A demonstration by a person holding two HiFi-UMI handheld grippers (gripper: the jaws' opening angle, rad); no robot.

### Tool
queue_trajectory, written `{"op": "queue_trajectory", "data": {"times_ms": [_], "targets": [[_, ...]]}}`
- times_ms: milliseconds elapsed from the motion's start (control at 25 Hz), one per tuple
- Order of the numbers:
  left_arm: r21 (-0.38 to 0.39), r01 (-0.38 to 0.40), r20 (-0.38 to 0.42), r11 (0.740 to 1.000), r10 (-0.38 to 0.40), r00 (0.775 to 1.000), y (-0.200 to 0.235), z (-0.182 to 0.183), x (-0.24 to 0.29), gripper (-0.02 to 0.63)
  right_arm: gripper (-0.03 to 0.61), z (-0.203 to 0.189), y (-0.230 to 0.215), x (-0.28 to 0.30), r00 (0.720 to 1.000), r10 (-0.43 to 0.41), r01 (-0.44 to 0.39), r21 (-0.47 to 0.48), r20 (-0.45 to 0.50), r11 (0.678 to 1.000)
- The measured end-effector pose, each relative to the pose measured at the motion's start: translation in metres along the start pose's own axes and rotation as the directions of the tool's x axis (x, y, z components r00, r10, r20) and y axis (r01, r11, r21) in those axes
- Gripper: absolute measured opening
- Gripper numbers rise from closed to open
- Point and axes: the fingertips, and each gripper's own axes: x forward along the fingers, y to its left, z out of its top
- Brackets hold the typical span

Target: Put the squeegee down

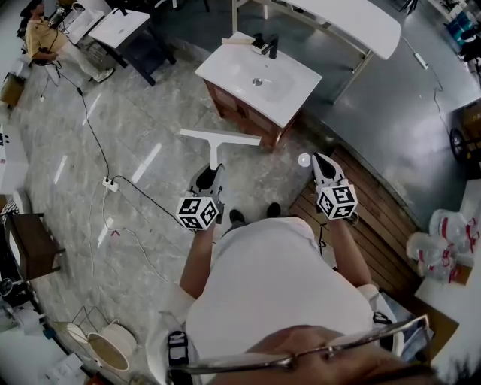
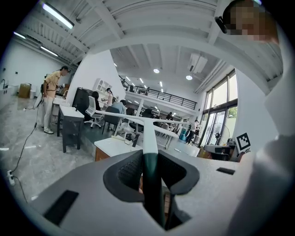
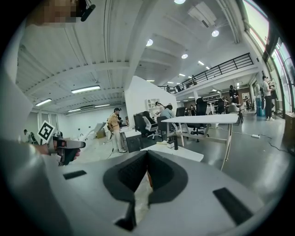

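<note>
A white squeegee (image 1: pixel 219 138) with a long T-shaped blade and a dark green grip sticks out ahead of my left gripper (image 1: pixel 213 170), held above the marble floor in front of the vanity. In the left gripper view the squeegee's handle (image 2: pixel 150 138) runs up between the pads, and the left gripper (image 2: pixel 151 177) is shut on its dark green part. My right gripper (image 1: pixel 322 160) hovers to the right at about the same height. In the right gripper view its pads meet at the tips, so the right gripper (image 3: pixel 146 156) is shut with nothing in it.
A wooden vanity with a white basin top (image 1: pixel 225 69) and a black faucet (image 1: pixel 267 45) stands just ahead. A white table (image 1: pixel 353 21) is behind it. A power strip (image 1: pixel 110 183) with cables lies on the floor at left, wooden decking (image 1: pixel 368 218) at right.
</note>
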Motion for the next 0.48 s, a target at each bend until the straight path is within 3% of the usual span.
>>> {"op": "queue_trajectory", "data": {"times_ms": [480], "targets": [[-0.001,-0.040,-0.007,0.999,0.040,0.999,-0.026,-0.008,0.015,0.094,0.005,-0.018,-0.031,0.008,0.999,0.048,-0.047,0.064,-0.013,0.997]]}}
